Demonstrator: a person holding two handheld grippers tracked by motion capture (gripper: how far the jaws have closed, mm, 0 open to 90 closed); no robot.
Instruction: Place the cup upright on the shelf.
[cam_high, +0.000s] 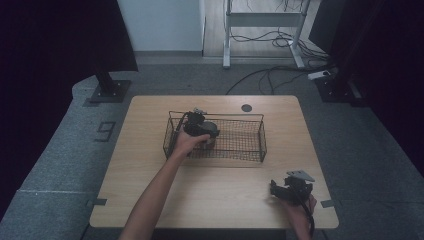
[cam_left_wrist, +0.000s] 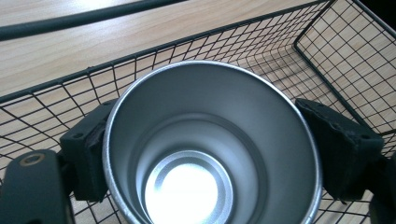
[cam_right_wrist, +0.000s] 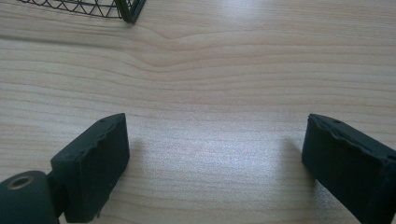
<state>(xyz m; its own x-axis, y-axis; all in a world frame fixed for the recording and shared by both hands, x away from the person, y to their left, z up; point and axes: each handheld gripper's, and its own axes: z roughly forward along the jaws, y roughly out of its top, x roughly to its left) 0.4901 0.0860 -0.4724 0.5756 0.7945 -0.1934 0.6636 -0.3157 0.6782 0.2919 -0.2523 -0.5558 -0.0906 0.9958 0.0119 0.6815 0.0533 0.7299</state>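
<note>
A shiny metal cup (cam_left_wrist: 210, 149) sits between the two black jaws of my left gripper (cam_left_wrist: 210, 140), which press on its sides; I look straight into its open mouth. In the high view my left gripper (cam_high: 199, 127) holds the cup (cam_high: 210, 134) inside the left part of a black wire basket (cam_high: 250, 145) on the wooden table (cam_high: 215, 190). My right gripper (cam_high: 285, 189) rests low over the table near its front right corner. Its jaws stand wide apart with bare wood between them (cam_right_wrist: 215, 140).
The basket's mesh walls (cam_left_wrist: 327, 51) surround the cup closely on the far and right sides. A corner of the basket (cam_right_wrist: 126, 11) lies ahead of the right gripper. A dark round grommet (cam_high: 246, 107) marks the table's back edge. Cables and stand feet lie on the floor behind.
</note>
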